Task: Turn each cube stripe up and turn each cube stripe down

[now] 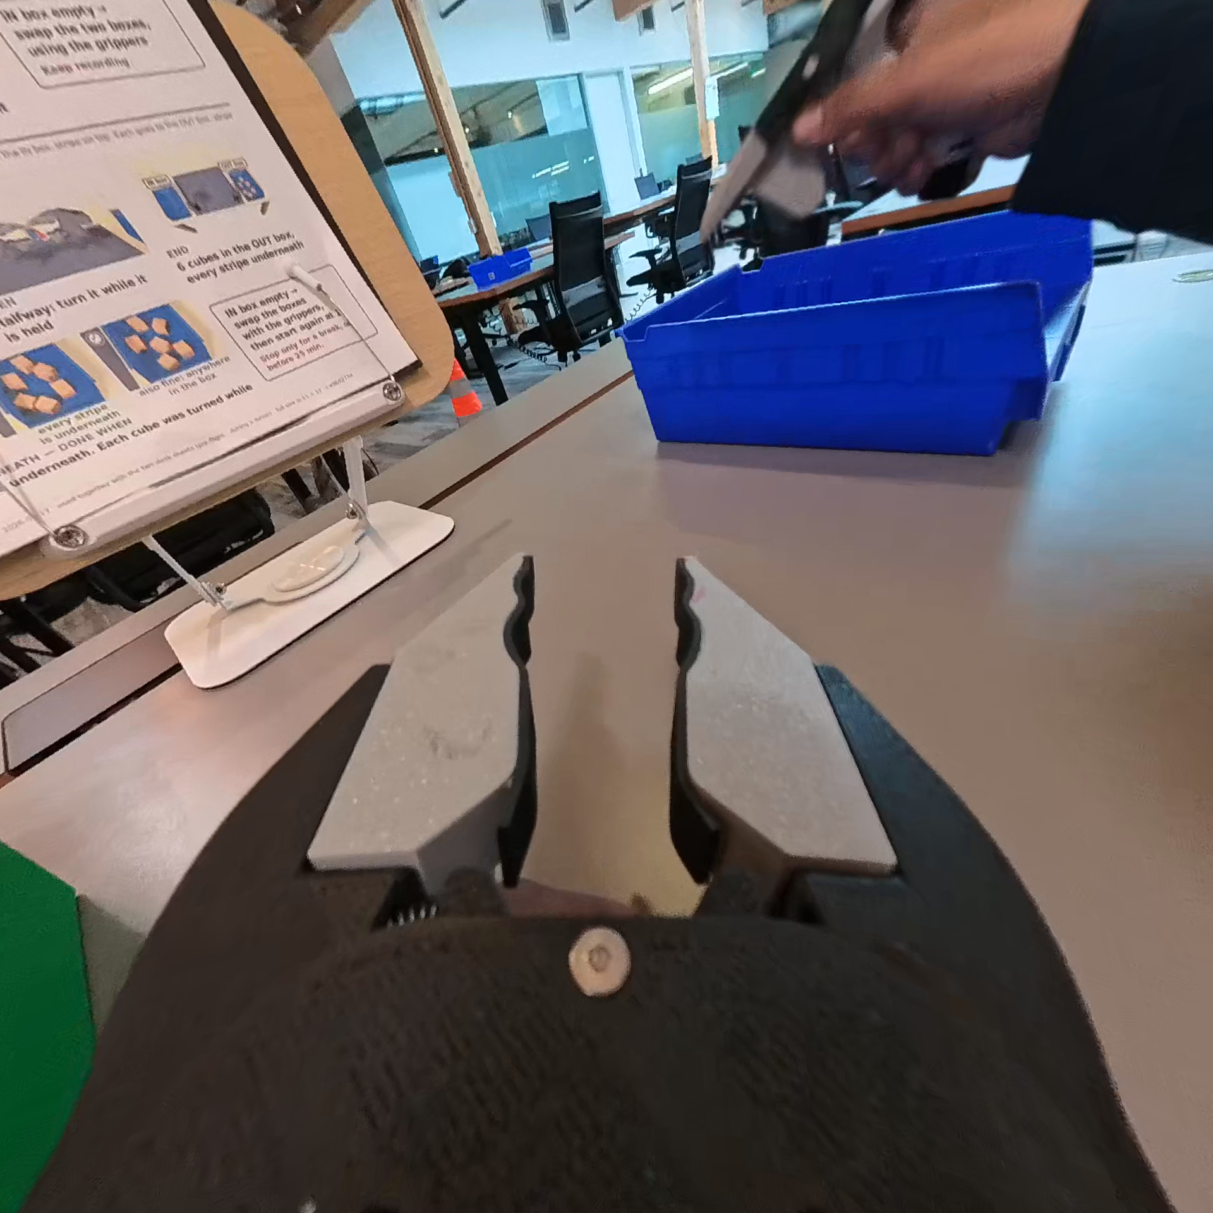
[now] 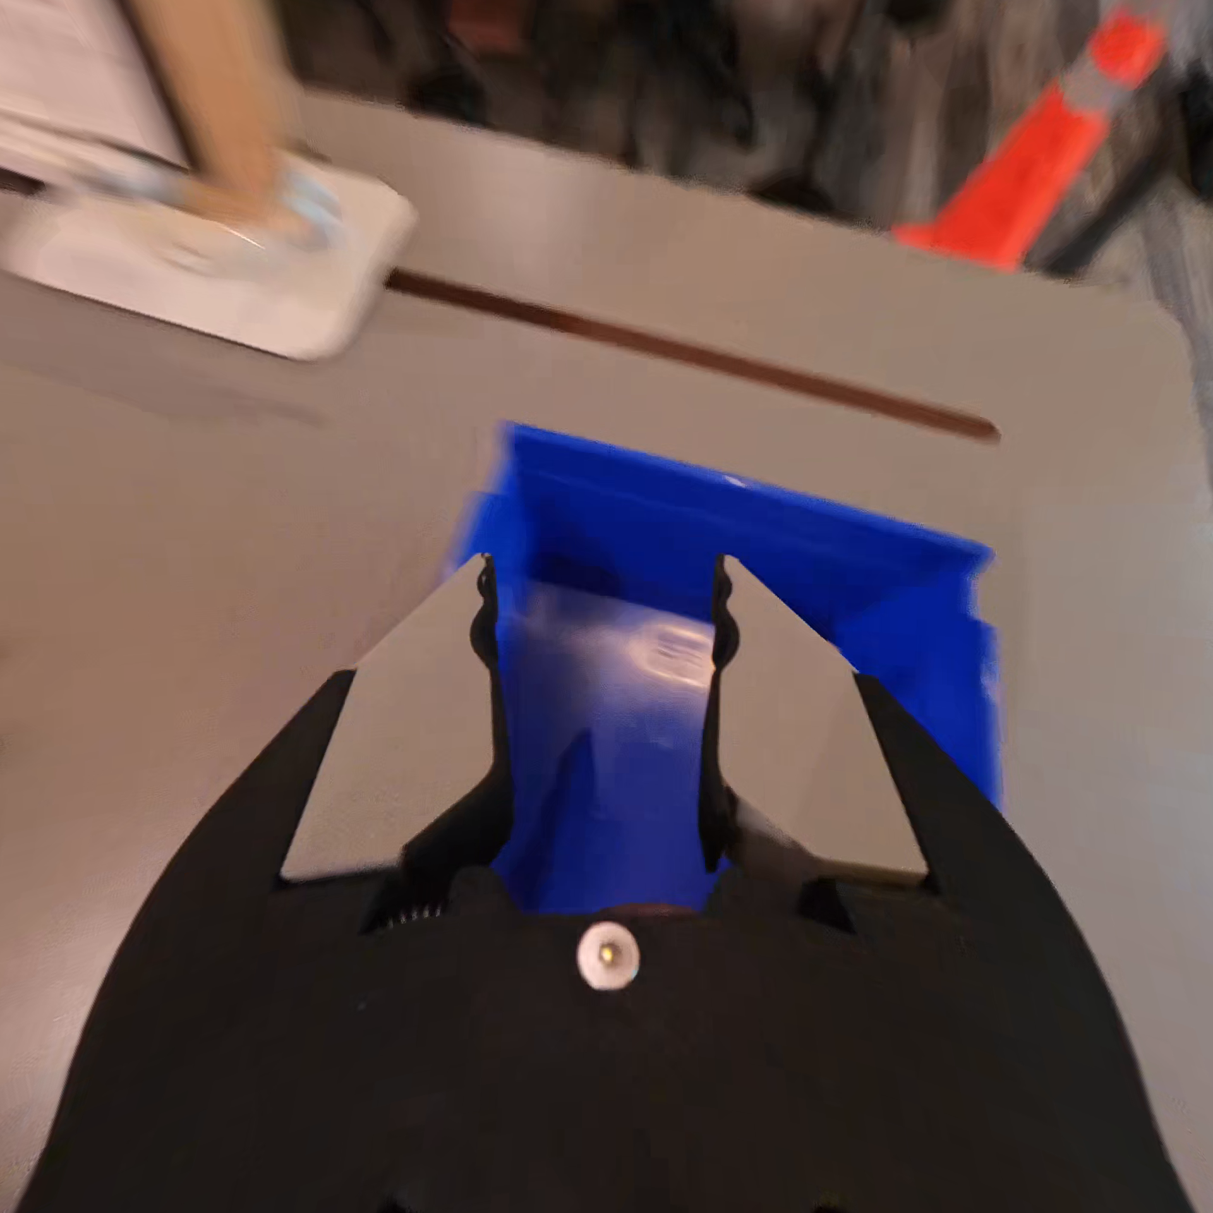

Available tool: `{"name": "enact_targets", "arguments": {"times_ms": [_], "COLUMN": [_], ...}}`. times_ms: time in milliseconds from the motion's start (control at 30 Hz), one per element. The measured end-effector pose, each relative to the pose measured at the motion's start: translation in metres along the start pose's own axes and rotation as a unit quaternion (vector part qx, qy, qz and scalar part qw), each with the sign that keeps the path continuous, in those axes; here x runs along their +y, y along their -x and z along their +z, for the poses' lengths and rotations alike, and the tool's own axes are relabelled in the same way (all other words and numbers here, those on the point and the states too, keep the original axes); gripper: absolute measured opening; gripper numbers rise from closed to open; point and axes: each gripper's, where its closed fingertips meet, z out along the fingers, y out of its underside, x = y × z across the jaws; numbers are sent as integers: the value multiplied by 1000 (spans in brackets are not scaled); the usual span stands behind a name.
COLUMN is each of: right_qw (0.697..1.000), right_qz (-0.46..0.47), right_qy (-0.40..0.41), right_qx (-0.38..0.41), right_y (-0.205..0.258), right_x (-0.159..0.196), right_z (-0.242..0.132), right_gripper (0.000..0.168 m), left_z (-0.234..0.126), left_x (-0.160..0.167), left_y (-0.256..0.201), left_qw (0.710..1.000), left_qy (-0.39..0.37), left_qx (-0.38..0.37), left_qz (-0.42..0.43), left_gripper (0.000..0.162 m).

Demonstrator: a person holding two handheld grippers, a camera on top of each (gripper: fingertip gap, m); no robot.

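Note:
No cube shows in either view. My left gripper [image 1: 602,577] is open and empty, low over the grey table [image 1: 820,591]. A blue box [image 1: 840,354] stands on the table ahead and to the right of it. A hand [image 1: 932,105] holds my right gripper [image 1: 715,216] above that box. In the right wrist view, which is blurred, my right gripper [image 2: 602,571] is open and empty, pointing down into the blue box [image 2: 755,525]. The part of the box floor that shows between the fingers is bare.
An instruction sheet on a wooden stand [image 1: 197,276] with a white base [image 1: 308,584] stands at the left; the base also shows in the right wrist view [image 2: 197,262]. A green thing [image 1: 33,1024] sits at the lower left. An orange cone [image 2: 1050,144] stands beyond the table's far edge.

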Motion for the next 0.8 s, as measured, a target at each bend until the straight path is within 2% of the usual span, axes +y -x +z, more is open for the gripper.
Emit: {"name": "enact_targets", "arguments": {"times_ms": [100,200,267,333,433,467,533,567,667,733,800], "right_qw": [987,941,924,927,952,951,945,949,959,956,959], "right_qz": [-11,6,-5,-33,-92,-99,-86,-77,-35,-18,-20], "right_qy": [-94,-155,-135,-136,-94,-86,-123,-122,-77,-75,-74], "right_qx": [-131,-302,-359,-348,-275,-279,-289,-282,-271,-285,-272], "right_y": [95,195,247,277,279,280,275,268,251,251,247], "right_x": [-24,-21,1,21,55,58,52,53,65,64,65], "right_z": [-43,-74,-64,-37,2,1,-5,-1,18,20,23], "right_gripper": [60,59,63,62,59,63,51,50,60,60,60], "left_z": [3,4,3,0,-18,-27,-51,-65,-118,-155,-180], "left_x": [7,14,18,24,24,15,-11,-23,-42,-38,-17], "left_y": [5,10,13,13,14,14,24,36,93,137,169], "left_qw": [1000,998,998,995,987,987,988,987,974,957,941], "left_qy": [23,43,51,72,122,121,106,101,102,114,148], "left_qx": [-11,-21,-28,-38,-68,-70,-89,-108,-193,-257,-290], "left_qz": [-18,-31,-39,-57,-82,-80,-68,-63,-62,-69,-92], "left_gripper": [42,44,45,45,49,49,50,50,45,44,45]}}
